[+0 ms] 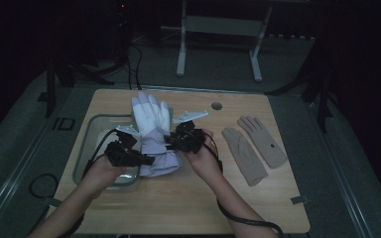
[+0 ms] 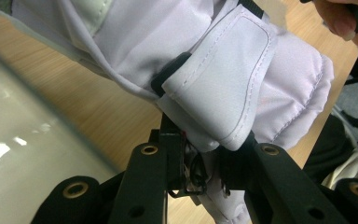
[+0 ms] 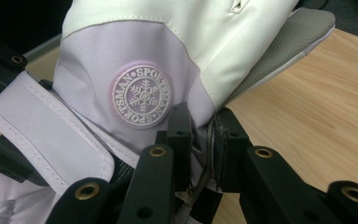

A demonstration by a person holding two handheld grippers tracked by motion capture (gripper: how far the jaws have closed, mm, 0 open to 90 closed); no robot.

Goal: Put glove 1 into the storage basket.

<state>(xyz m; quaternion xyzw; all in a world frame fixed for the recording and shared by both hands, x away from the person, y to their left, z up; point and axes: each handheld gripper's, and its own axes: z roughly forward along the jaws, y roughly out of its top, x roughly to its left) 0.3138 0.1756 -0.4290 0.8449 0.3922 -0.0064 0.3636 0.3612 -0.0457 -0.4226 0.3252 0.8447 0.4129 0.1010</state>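
Gloves number three on the wooden table (image 1: 188, 198): one padded ski glove (image 1: 151, 130) in white and lilac near the centre, and two thin beige gloves (image 1: 254, 146) laid side by side, well apart from it at its three o'clock. One clear tray (image 1: 90, 130) is set at the ski glove's nine o'clock, its edge just beside the glove.

Two grippers are held on the ski glove's wrist end, one in each hand. The left gripper (image 2: 204, 158) is closed on the lilac cuff fabric beneath the stitched strap flap (image 2: 223, 88); cloth is seen pinched between its jaws in the left gripper view. The right gripper (image 3: 199, 140) is clamped on the glove's side edge, where lilac fabric and a thin seam are squeezed between the two black jaws.

One round snowflake badge (image 3: 141, 94) lettered SPORTSMAN is sewn on the back of the glove, at eleven o'clock from the right gripper's jaws. The glove's fingers are pointed toward twelve o'clock in the high view.
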